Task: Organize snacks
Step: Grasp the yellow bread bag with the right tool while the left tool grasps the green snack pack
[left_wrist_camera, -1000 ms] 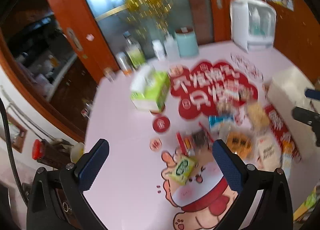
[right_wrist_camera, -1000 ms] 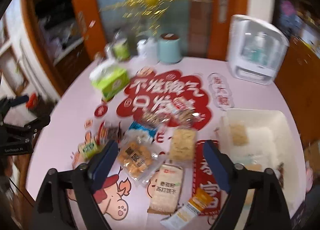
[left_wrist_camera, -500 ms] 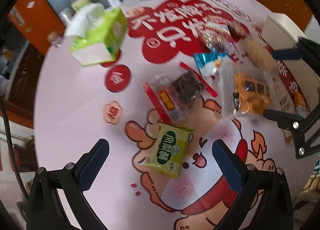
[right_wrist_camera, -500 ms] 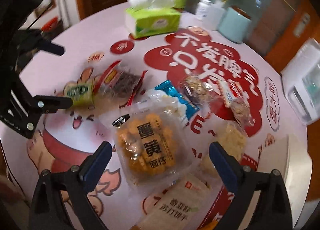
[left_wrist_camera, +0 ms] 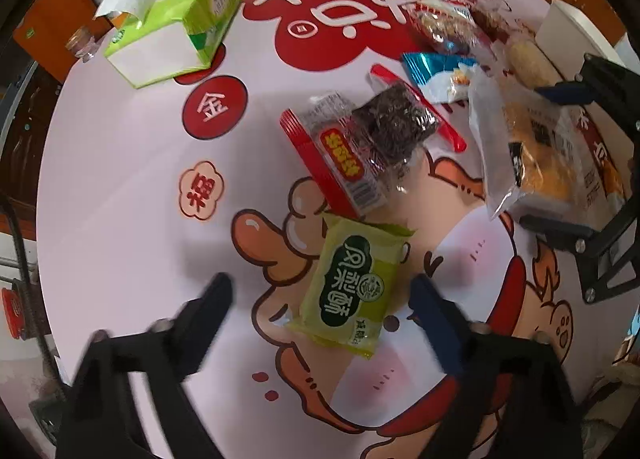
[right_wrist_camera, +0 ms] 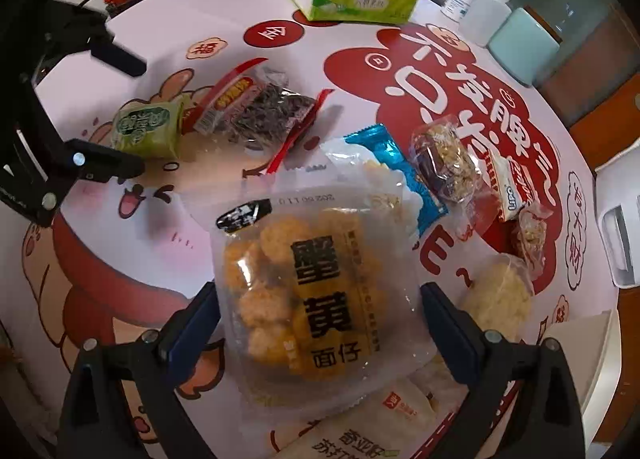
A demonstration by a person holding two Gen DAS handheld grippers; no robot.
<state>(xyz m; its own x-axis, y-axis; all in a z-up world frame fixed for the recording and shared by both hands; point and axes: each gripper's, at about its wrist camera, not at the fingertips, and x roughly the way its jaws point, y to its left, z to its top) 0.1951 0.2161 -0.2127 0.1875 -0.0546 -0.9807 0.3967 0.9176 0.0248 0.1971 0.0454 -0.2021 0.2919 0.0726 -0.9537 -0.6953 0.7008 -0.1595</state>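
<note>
My left gripper (left_wrist_camera: 320, 295) is open, its fingers on either side of a green snack packet (left_wrist_camera: 352, 283) lying flat on the pink table. A red packet of dark seeds (left_wrist_camera: 360, 143) lies just beyond it. My right gripper (right_wrist_camera: 318, 299) is open, its fingers on either side of a clear bag of yellow puffs (right_wrist_camera: 308, 279). The same bag (left_wrist_camera: 532, 155) shows in the left wrist view with the right gripper (left_wrist_camera: 560, 159) around it. The green packet (right_wrist_camera: 146, 129) and the left gripper (right_wrist_camera: 132, 115) show at the left of the right wrist view.
A green tissue box (left_wrist_camera: 176, 23) stands at the far left. A blue packet (right_wrist_camera: 400, 175), nut bars (right_wrist_camera: 448, 163), a rice cake (right_wrist_camera: 498, 299) and a cracker pack (right_wrist_camera: 376, 427) lie about. A white bin (left_wrist_camera: 576, 31) sits at the right; bottles and a teal jar (right_wrist_camera: 524, 45) stand behind.
Both grippers have come down and forward toward the table. The left now straddles the green packet and the right now straddles the bag of yellow puffs.
</note>
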